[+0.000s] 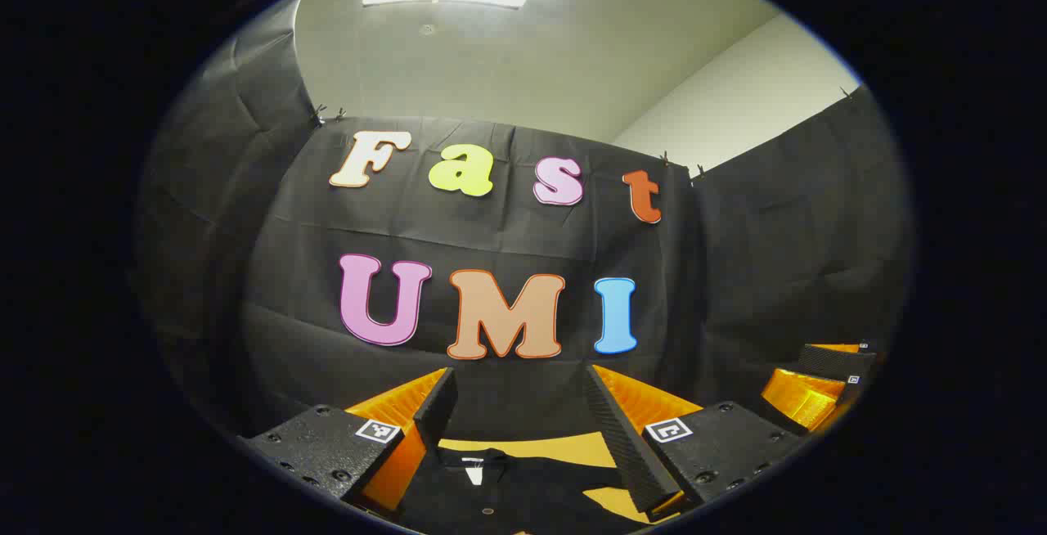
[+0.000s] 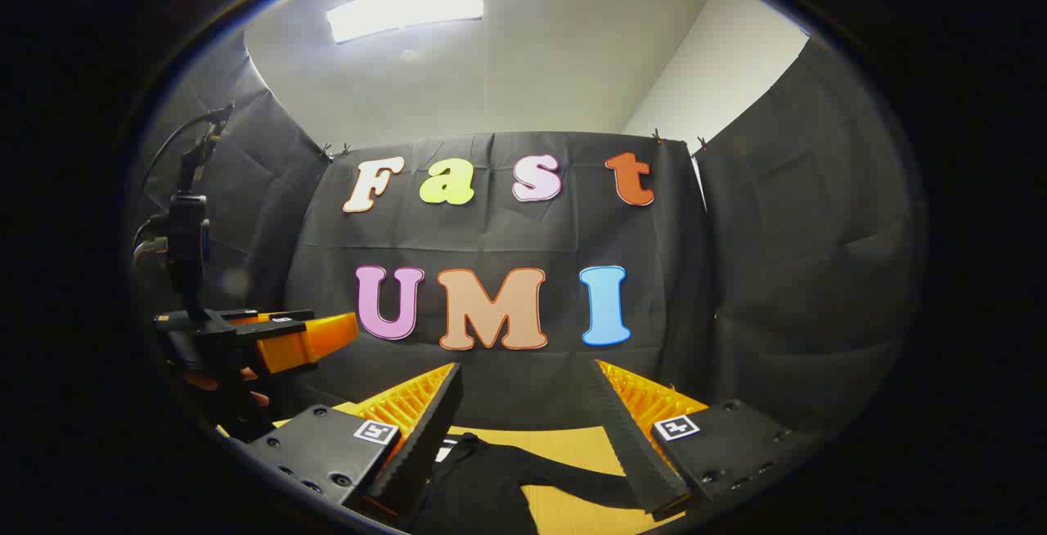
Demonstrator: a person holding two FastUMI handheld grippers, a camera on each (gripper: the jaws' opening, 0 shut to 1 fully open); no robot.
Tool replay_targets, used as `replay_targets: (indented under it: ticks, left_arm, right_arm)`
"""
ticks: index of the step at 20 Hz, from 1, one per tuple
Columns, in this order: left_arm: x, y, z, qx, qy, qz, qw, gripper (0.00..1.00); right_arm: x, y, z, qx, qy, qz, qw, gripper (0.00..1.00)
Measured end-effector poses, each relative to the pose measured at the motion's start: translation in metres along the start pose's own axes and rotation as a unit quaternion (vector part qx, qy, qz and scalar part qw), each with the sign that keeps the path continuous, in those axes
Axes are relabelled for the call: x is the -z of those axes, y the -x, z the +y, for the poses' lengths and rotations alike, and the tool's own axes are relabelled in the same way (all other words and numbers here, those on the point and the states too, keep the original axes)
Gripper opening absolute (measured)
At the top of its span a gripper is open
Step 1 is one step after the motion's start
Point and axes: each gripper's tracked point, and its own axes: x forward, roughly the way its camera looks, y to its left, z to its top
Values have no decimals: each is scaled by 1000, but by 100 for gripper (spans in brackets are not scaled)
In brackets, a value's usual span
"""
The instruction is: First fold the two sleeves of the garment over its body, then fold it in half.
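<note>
- Black garment [image 1: 507, 490] lies flat on the table [image 1: 532, 447], low between the left gripper [image 1: 519, 404] fingers – collar facing away.
- Left gripper spread wide, holding nothing, hovering above the cloth.
- Right gripper [image 2: 532, 404] likewise spread and empty; a dark sleeve [image 2: 564, 465] stretches across the table beneath it.
- Neither sleeve looks folded yet, so my read is step one.
- Advice: drop low, pinch each sleeve near the cuff – top layer only – then lay it over the body without dragging.
</note>
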Motion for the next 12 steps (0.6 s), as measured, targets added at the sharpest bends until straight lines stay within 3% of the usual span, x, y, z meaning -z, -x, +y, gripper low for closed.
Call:
replay_targets:
  ticks: [12]
  left_arm:
    - [-2,-20,-3,1,-2,7,1000,92]
  right_arm:
    - [-10,-12,-1,-5,26,-14,1000,97]
